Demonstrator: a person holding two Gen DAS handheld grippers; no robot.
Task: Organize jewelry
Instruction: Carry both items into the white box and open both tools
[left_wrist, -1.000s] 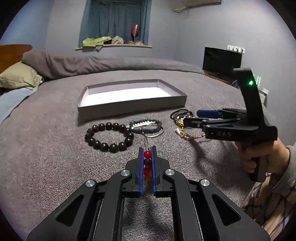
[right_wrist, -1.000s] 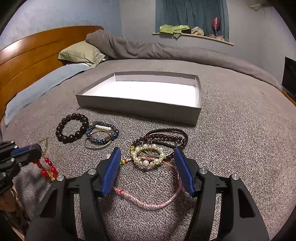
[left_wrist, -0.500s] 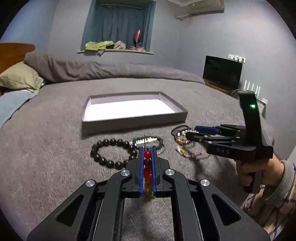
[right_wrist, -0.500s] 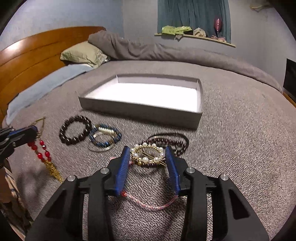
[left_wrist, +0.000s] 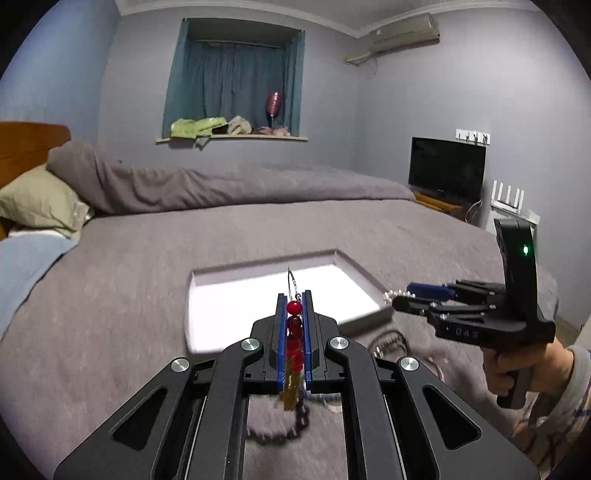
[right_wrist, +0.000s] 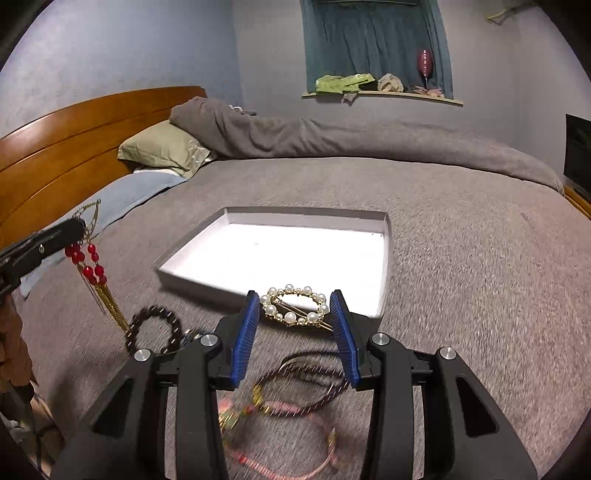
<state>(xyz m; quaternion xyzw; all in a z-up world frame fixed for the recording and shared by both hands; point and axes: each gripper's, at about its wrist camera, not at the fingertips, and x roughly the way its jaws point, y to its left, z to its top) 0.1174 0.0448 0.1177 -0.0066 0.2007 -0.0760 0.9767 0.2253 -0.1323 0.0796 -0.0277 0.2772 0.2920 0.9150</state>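
Observation:
My left gripper (left_wrist: 294, 299) is shut on a red bead earring (left_wrist: 294, 308) whose gold tassel hangs below the jaws. It is held in the air in front of the white shallow box (left_wrist: 229, 306). The right wrist view shows the same earring (right_wrist: 86, 262) dangling at the left edge. My right gripper (right_wrist: 293, 295) is shut on a gold ring-shaped clip set with pearls (right_wrist: 290, 316), held flat just above the near wall of the box (right_wrist: 295, 254). In the left wrist view, the right gripper (left_wrist: 400, 295) is at the right, held by a hand.
On the grey bedspread below lie a dark bead bracelet (right_wrist: 151, 328), dark cord bracelets (right_wrist: 306, 380) and a pink cord (right_wrist: 295, 410). A rolled grey duvet (right_wrist: 332, 136), a green pillow (right_wrist: 162, 147) and a wooden headboard (right_wrist: 74, 147) are beyond. A TV (left_wrist: 447, 170) stands at the right.
My right gripper closed on the pearl clip and lifted it off the bed toward the box. My left gripper rose with the red earring; the bracelets now lie below it.

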